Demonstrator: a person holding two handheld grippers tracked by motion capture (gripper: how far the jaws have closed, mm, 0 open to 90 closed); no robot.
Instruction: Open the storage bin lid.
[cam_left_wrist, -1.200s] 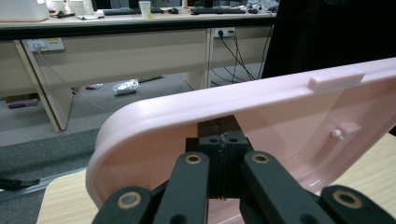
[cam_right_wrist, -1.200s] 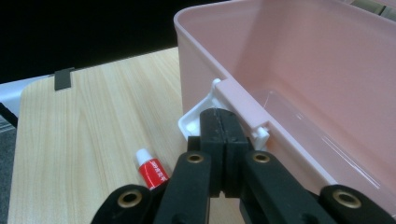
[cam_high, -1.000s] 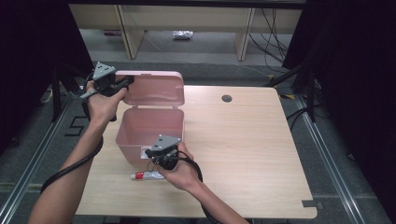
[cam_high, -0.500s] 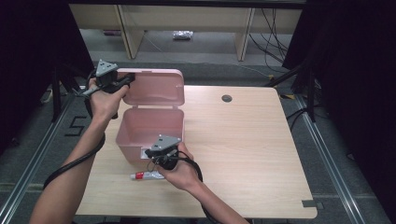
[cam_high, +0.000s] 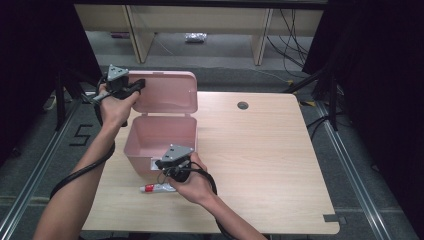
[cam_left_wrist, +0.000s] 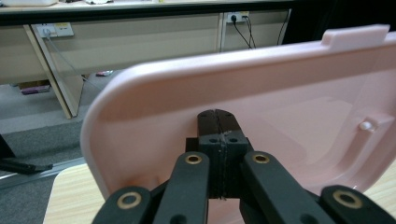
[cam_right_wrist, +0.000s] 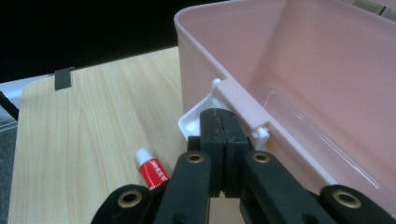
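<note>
A: Status on the pink plastic storage box (cam_high: 162, 142)?

B: Sits at the left part of the light wooden table (cam_high: 270, 165). Its pink hinged lid (cam_high: 167, 91) is already up, standing behind the box and tilted back. Inside looks empty as far as the high view and the right gripper view show.

A: Left gripper (cam_high: 134, 87)?

B: At the lid's left edge. Jaws fully closed, pressed together with nothing between them; in the left gripper view the tips (cam_left_wrist: 218, 120) lie against the lid's inner face (cam_left_wrist: 280, 116). Reads as propping the lid, not pinching it.

A: Right gripper (cam_high: 161, 164)?

B: At the box's front wall, jaws also closed on nothing. The right gripper view puts the tips (cam_right_wrist: 219, 122) right at the white plastic latch (cam_right_wrist: 198, 120), which hangs off the front rim. Whether they touch it, I can't tell.

A: So opening is done. What's left?

B: My guess: loading. A small red-and-white tube (cam_high: 156, 188) lies flat on the table just in front of the box, beside the right hand (cam_high: 192, 182), untouched. Likely it goes in, then the lid comes down.

A: Box condition?

B: Smooth, matte, rounded corners, no visible damage.
</note>
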